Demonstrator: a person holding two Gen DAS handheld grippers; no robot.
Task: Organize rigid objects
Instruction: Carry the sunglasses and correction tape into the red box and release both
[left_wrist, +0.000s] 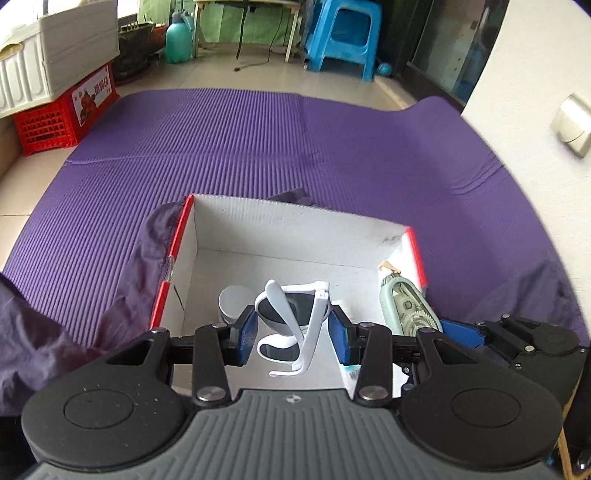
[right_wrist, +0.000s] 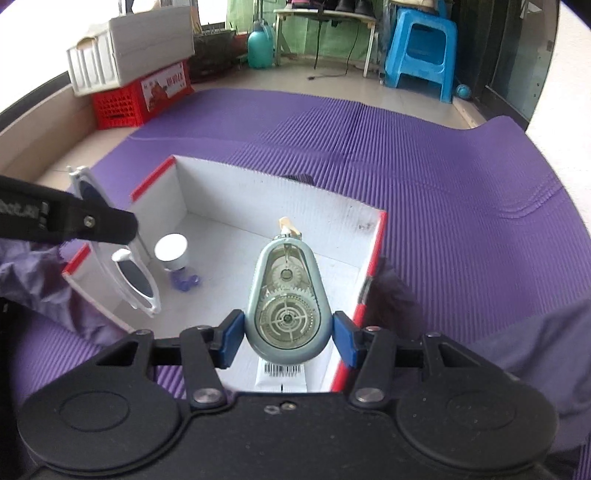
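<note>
White box (left_wrist: 295, 236) with red edges is taken as landmark; it sits on the purple mat (left_wrist: 258, 147) on the floor.

Left tool (left_wrist: 293, 332): clenched on white sunglasses (left_wrist: 291, 321), which are held folded and tilted above the near left part of the box. Only the lens area appears pinched between the blue pads (left_wrist: 246, 332); the arms hang free below.

Right tool (right_wrist: 288, 332): clenched on the pale green correction tape dispenser (right_wrist: 286, 295), held over the near right part of the box, tip pointing toward the far wall of the box.

Already inside the box: a small bottle with a white cap (right_wrist: 171, 251), by the left wall; a white item with a barcode (right_wrist: 282, 373), at the near wall.

Risks judged from here:
- The sunglasses could twist or slip in the pads, since a curved, smooth frame is gripped off-centre.
- If released from height, the sunglasses could strike the bottle or land on the left rim.
- The two tools are close together over the box; a clash is possible if both are lowered at once.
- The dispenser could land on the barcoded item and sit unevenly.
</note>
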